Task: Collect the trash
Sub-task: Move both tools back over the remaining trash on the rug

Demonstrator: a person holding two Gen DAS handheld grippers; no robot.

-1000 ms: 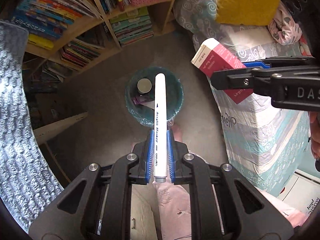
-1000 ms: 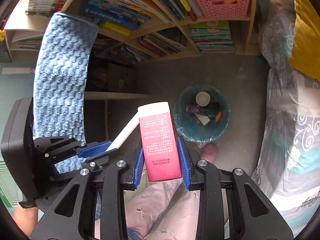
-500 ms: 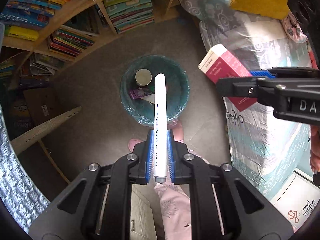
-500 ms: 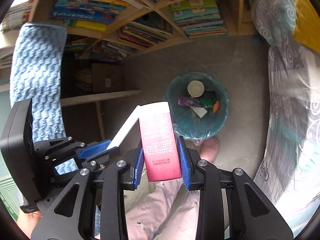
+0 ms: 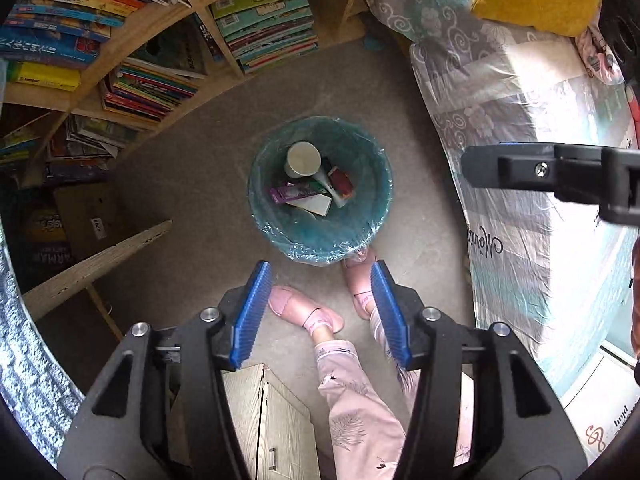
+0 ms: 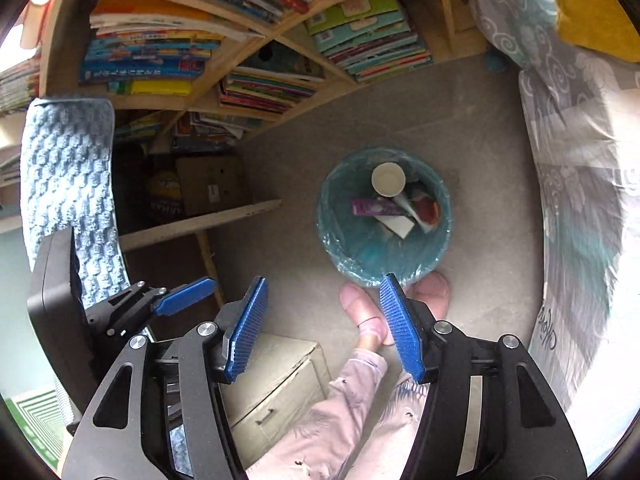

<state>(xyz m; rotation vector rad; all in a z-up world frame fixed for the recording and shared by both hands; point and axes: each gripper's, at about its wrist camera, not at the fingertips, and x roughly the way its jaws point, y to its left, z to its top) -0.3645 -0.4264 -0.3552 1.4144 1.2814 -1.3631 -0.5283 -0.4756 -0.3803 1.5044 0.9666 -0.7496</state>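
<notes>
A teal bin (image 5: 256,204) lined with a plastic bag stands on the floor below both grippers. Inside lie a paper cup (image 5: 303,159), a red box (image 5: 341,182), a white marker (image 5: 329,189) and a purple wrapper (image 5: 298,193). My left gripper (image 5: 320,266) hangs over the bin's near rim, its jaws opening with nothing between them. In the right wrist view my right gripper (image 6: 324,280) also stands above the bin (image 6: 326,220), its jaws opening and empty. The red box (image 6: 429,209) shows beside the cup (image 6: 388,179).
Wooden bookshelves (image 5: 160,60) full of books curve behind the bin. A bed (image 5: 520,140) with patterned covers runs along the right. A person's feet in pink slippers (image 5: 304,312) stand just before the bin, beside a small cabinet (image 5: 260,412). A blue towel (image 6: 68,184) hangs at left.
Both grippers opened. The white marker left the left gripper and the red box left the right one; both now lie in the bin. Both hands came lower over it.
</notes>
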